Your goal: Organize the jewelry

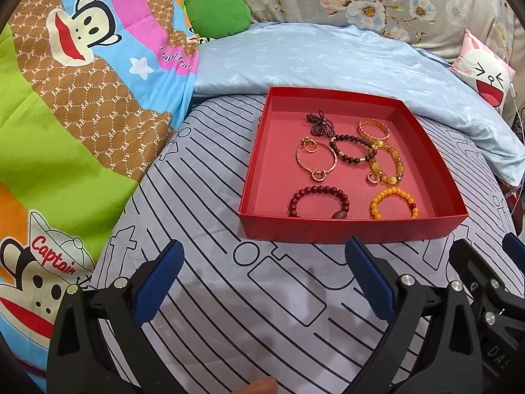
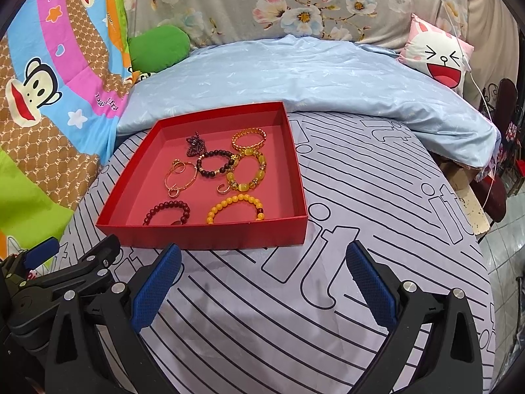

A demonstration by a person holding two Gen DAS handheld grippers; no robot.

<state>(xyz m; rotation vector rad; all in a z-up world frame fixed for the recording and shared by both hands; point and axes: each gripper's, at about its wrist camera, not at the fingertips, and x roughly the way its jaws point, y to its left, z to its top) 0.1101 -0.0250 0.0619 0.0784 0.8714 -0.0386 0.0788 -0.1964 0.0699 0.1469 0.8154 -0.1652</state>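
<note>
Left wrist view: both grippers, left [image 1: 262,274] and right [image 2: 262,274], hover spread and empty before a red box [image 1: 344,228] of light, slippery bracelets [image 1: 318,202], best pinched across the beads.

Before me lies a bed [image 2: 377,197] in a grey sheet with black stripes, a pale blue quilt [image 2: 295,72] bunched at twelve o'clock. A monkey-print blanket [image 1: 65,98] rises at nine o'clock, a floral cover [image 2: 262,3] stands behind, and tiled floor [image 2: 507,239] shows at three o'clock.
</note>
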